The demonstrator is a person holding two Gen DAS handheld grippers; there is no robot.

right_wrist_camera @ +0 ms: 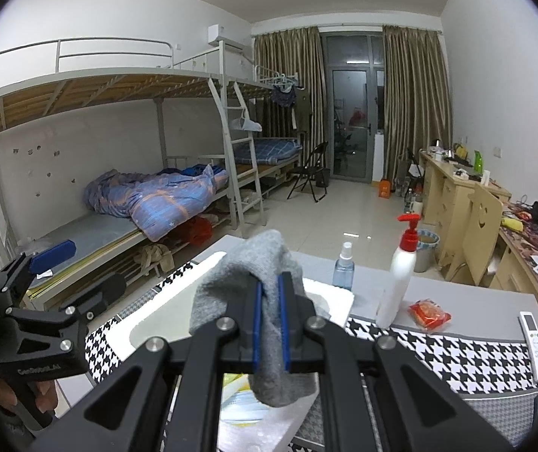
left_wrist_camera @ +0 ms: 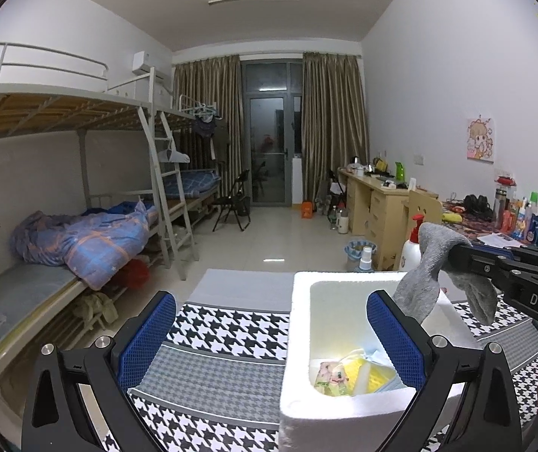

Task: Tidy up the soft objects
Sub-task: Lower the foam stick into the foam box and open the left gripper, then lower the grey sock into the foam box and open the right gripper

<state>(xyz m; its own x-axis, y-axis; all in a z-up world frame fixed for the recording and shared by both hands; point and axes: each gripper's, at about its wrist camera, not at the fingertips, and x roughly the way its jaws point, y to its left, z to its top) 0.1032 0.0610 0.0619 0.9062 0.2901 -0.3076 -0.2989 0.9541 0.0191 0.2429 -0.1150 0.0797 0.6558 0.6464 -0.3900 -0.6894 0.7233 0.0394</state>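
A grey sock (right_wrist_camera: 246, 263) hangs pinched between the blue pads of my right gripper (right_wrist_camera: 269, 324), which is shut on it. The sock is over the open white foam box (right_wrist_camera: 163, 312) on the table. From the left wrist the same sock (left_wrist_camera: 427, 275) dangles from the right gripper (left_wrist_camera: 457, 254) above the far right of the box (left_wrist_camera: 299, 339). Inside the box lie small yellow and pink soft items (left_wrist_camera: 344, 373). My left gripper (left_wrist_camera: 272, 339) is open and holds nothing; its right finger stands in front of the box's opening. In the right wrist view the left gripper (right_wrist_camera: 80, 267) sits at the left.
A black-and-white houndstooth cloth (left_wrist_camera: 223, 324) covers the table. Beyond the box stand a small spray bottle (right_wrist_camera: 344, 267) and a white pump bottle with a red top (right_wrist_camera: 397, 275). A red packet (right_wrist_camera: 429, 314) and a remote control (right_wrist_camera: 536, 342) lie to the right. Bunk beds stand left, desks right.
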